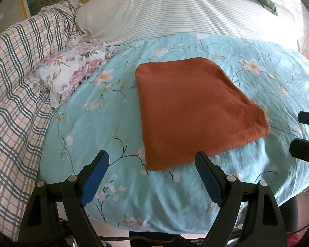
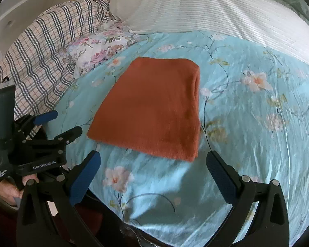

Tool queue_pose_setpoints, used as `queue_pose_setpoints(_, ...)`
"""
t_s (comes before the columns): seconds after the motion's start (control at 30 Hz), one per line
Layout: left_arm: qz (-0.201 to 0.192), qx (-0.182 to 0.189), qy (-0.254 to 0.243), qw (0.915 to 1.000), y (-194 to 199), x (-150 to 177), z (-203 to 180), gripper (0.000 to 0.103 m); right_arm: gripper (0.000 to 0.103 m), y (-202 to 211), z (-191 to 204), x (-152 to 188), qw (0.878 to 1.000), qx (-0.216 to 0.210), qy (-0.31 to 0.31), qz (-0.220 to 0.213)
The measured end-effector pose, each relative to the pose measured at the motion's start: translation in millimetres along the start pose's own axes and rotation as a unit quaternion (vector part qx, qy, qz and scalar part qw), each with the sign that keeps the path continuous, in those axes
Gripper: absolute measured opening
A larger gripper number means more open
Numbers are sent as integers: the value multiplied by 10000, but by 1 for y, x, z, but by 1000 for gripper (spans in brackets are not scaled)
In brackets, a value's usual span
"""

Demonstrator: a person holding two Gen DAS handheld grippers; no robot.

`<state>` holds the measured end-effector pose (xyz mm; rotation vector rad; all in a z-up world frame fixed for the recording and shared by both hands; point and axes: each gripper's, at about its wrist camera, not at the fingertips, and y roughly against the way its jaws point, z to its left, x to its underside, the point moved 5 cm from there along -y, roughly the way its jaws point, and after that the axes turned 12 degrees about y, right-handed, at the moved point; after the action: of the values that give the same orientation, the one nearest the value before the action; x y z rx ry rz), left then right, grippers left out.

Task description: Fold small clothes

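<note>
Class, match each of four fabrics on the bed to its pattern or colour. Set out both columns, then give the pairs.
Things:
1. folded cloth
2. bedspread
3. small pillow
4. blanket

Descriptions:
A. pink roses on white
B. plain rust orange
C. plaid check
D. light blue with blossom branches

Pairs: 1-B, 2-D, 3-A, 4-C

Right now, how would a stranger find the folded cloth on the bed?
Find the light blue flowered cover below the striped pillow. In its middle lies the folded cloth. It alone is plain rust orange.
</note>
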<state>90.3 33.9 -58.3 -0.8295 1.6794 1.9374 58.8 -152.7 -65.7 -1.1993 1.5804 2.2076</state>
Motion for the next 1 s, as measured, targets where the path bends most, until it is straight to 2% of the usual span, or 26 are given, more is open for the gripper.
queue_pose_setpoints(0.37,42,-23,144,9999,-14,-22,10,86,102,-24,-1,-30,9996,-120,194,168)
queue_pose_setpoints(1.0,331,-20,246,9991,-40,-32,15,86,102,-49,-11,-38,9992,-158,68,373)
